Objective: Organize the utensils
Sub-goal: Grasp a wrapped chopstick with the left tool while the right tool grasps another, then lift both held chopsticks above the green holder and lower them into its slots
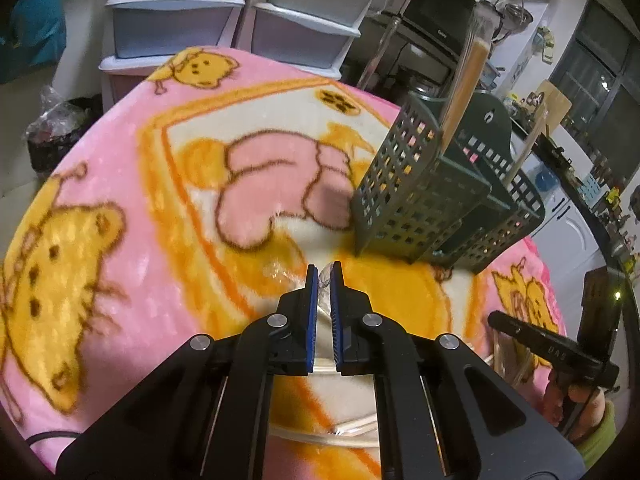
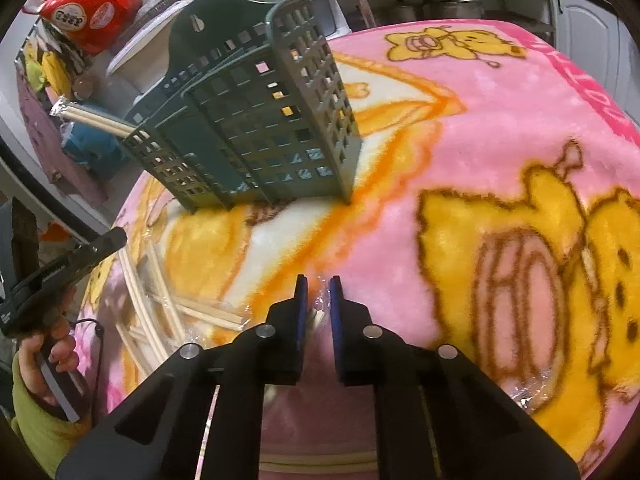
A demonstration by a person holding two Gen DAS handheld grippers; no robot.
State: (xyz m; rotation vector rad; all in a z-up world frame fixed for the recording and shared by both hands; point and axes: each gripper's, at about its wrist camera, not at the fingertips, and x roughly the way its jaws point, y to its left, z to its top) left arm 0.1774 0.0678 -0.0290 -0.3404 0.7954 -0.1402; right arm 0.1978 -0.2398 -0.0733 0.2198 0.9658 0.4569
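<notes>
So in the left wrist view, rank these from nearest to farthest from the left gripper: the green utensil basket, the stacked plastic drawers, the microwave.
1. Green utensil basket, on the blanket just ahead of the left gripper, to the right.
2. Stacked plastic drawers, beyond the blanket's far edge, upper left.
3. Microwave, upper right; too close to call against the drawers.

Wrapped chopsticks (image 1: 326, 280) mostly hidden between left tool's pads, holder (image 1: 448, 196) contents unclear

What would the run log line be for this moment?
left gripper: shut on wrapped chopsticks | right gripper: shut on wrapped chopsticks | green basket: upright, some chopsticks in | loose chopsticks: on blanket
</notes>
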